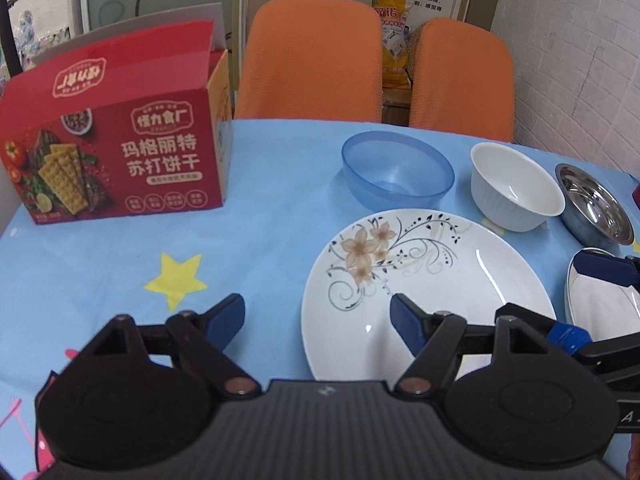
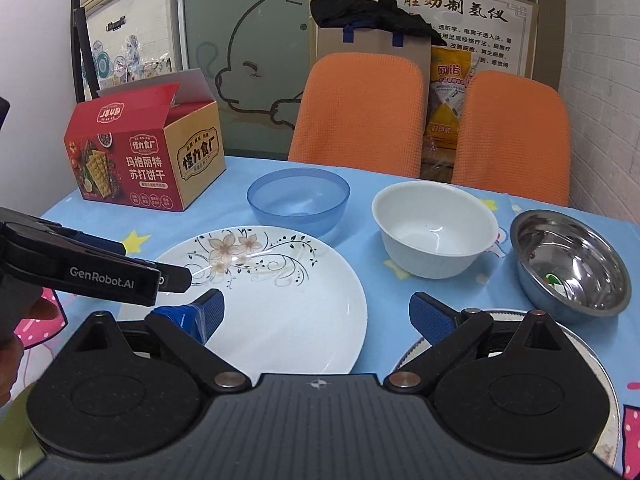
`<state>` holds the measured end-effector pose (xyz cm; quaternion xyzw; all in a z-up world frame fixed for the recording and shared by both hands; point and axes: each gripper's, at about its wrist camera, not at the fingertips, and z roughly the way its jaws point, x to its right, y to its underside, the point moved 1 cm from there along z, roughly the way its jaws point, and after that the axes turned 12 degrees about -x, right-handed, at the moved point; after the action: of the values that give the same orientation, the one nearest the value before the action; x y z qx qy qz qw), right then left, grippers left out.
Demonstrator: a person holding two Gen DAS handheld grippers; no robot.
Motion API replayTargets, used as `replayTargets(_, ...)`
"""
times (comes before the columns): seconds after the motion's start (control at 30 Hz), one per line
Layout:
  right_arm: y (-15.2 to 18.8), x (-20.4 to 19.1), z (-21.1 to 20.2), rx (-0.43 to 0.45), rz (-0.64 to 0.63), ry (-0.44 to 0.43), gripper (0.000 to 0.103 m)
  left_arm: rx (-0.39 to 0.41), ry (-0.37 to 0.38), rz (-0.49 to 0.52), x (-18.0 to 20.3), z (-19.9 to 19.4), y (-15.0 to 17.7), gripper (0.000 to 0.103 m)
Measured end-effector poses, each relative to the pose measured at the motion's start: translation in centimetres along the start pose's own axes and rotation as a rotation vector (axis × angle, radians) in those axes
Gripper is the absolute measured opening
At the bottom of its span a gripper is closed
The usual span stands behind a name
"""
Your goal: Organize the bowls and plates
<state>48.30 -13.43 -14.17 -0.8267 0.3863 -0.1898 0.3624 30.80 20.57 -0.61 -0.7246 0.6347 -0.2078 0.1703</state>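
The flowered plate (image 1: 432, 292) is lying flat on the blue star-print tablecloth (image 1: 120, 264), and everything else is placed here relative to it. Behind the flowered plate's far rim, the blue plastic bowl (image 1: 398, 170) is sitting upright, just beside the rim. To the right of that, the white bowl (image 1: 516, 186) is standing near the flowered plate's far right edge, and the steel bowl (image 1: 596, 208) is sitting just beyond the white one, farther from the flowered plate. Directly right of the flowered plate, a second, blue-rimmed plate (image 1: 600, 308) is lying just beside it, largely covered in the right wrist view by the gripper body.

The left gripper (image 1: 316, 320) is hovering over the flowered plate's near left edge, its jaws standing wide apart and holding nothing; one fingertip is over the plate, the other over bare cloth. The right gripper (image 2: 316, 312) is hanging between the flowered plate and the blue-rimmed plate, jaws likewise spread wide and empty.

Far left of the flowered plate, a red cracker box (image 1: 116, 140) is standing with its flap up. Beyond the table, behind the bowls, two orange chairs (image 1: 312, 60) are standing.
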Motion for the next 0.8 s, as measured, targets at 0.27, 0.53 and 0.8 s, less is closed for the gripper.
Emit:
replayTargets(0.27, -0.1, 0.0, 3.6, -0.093, 0.004, -0.046, 0.087, -0.044, 0.003, 0.012, 0.5, 2.4, -0.2, 0.073)
replayTargets(0.53, 1.0, -2.0, 4.0, -0.111, -0.032, -0.032, 0.089, -0.037, -0.003, 0.028, 0.7, 2.4, 0.3, 0.073)
replayTargets(0.8, 1.7, -1.9, 4.0, -0.090, -0.032, -0.086, 0.088, -0.025, 0.011, 0.032, 0.7, 2.7, 0.3, 0.073)
